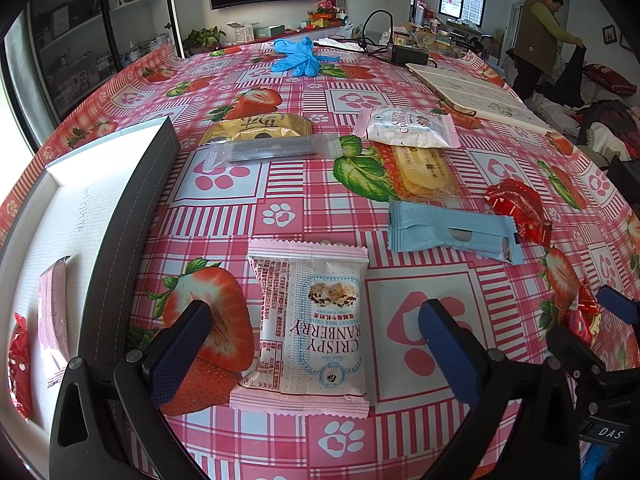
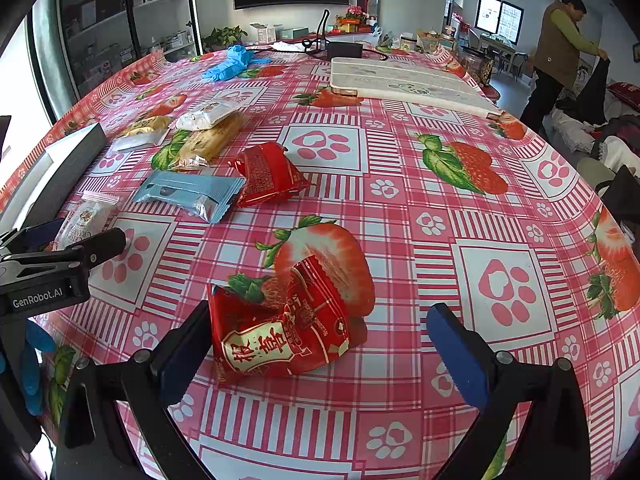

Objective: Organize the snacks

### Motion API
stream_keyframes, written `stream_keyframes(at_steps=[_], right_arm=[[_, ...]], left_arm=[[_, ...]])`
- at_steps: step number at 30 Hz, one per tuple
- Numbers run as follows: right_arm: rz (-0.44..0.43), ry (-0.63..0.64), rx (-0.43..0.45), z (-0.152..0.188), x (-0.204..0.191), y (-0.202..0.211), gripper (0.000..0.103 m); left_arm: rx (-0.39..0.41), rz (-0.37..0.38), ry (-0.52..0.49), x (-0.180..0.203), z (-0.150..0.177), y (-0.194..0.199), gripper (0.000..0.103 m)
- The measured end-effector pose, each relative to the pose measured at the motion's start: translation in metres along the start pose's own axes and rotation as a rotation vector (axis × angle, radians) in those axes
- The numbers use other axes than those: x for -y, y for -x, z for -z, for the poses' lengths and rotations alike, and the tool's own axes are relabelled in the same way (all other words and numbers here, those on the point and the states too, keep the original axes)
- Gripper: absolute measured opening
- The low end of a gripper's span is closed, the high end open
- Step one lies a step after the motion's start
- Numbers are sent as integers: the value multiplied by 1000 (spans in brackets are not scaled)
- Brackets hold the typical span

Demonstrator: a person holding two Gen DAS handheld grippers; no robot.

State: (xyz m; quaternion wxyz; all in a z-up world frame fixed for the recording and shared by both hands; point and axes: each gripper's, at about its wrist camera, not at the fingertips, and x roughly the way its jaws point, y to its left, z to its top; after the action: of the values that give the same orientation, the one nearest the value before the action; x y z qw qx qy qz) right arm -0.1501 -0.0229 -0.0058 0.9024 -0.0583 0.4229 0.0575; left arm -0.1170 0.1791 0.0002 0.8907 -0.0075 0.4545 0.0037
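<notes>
My left gripper [image 1: 316, 344] is open, its fingers on either side of a pink-and-white Crispy Cranberry packet [image 1: 310, 328] lying flat on the table. My right gripper [image 2: 320, 348] is open around a red snack packet [image 2: 280, 332] on the table. A box with a white inside and a dark rim [image 1: 92, 216] stands at the left and holds a pink packet [image 1: 54, 316] and a red packet [image 1: 18, 364]. Loose on the table lie a light blue packet [image 1: 452, 232], another red packet [image 1: 520, 208], a clear biscuit packet [image 1: 424, 168], a gold packet [image 1: 260, 128], a clear grey bar [image 1: 268, 150] and a white packet [image 1: 408, 128].
Blue gloves [image 1: 298, 58], a black power adapter with cable [image 1: 408, 54] and a flat white tray [image 1: 476, 96] lie at the far side of the table. A person [image 1: 536, 40] stands beyond the table's right edge. Shelves [image 1: 92, 36] line the left wall.
</notes>
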Motion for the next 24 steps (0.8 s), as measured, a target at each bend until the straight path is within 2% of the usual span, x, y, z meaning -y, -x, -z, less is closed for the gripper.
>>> stream_keyframes(at_steps=[14, 24], right_arm=[[1, 4, -7, 0, 0, 0, 103], [-18, 33, -140, -19, 2, -8, 103]], left_arm=[[1, 0, 0, 0, 0, 0, 103], [-2, 3, -3, 1, 0, 0, 103]])
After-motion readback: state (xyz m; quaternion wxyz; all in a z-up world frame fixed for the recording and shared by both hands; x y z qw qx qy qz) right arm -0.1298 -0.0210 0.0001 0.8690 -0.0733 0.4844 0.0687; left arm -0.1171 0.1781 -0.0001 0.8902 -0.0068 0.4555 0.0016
